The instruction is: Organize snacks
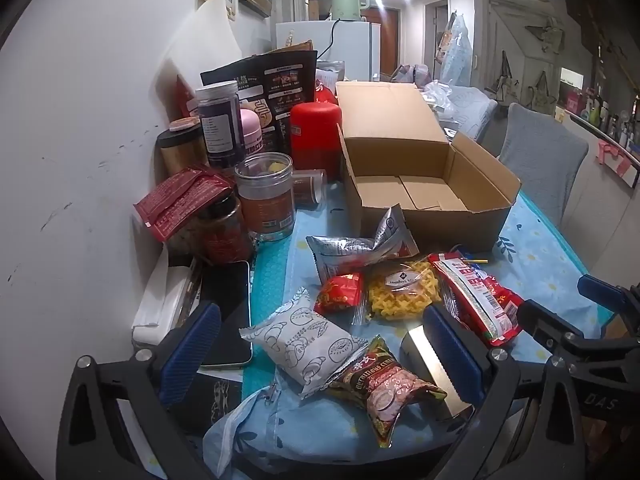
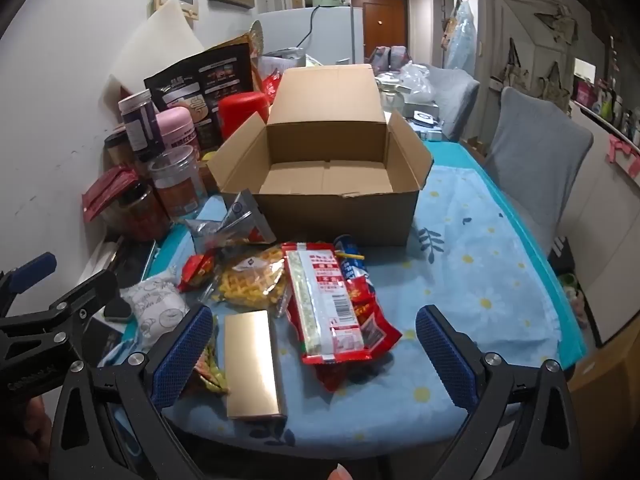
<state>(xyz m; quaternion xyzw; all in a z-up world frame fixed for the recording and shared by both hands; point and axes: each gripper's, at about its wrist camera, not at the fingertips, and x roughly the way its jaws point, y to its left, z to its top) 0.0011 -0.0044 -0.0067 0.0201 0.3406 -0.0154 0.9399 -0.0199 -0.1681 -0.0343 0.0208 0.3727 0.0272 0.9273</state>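
Note:
An open empty cardboard box point(image 1: 424, 184) point(image 2: 332, 184) stands on the blue tablecloth. Snack packets lie in front of it: a silver packet point(image 1: 356, 248), a small red one point(image 1: 340, 292), a yellow waffle pack point(image 1: 404, 292) point(image 2: 252, 280), a long red packet point(image 1: 480, 296) point(image 2: 336, 308), a white bread packet point(image 1: 308, 340), a dark cereal packet point(image 1: 380, 388) and a gold foil box point(image 2: 252, 364). My left gripper point(image 1: 320, 356) is open over the white and cereal packets. My right gripper point(image 2: 316, 356) is open around the gold box and long red packet.
Jars, a red canister point(image 1: 314, 136) and dark pouches crowd the wall side at left. A phone point(image 1: 228, 312) lies near the left fingers. A grey chair point(image 2: 532, 160) stands at the table's right. The tablecloth point(image 2: 480, 272) is bare at right.

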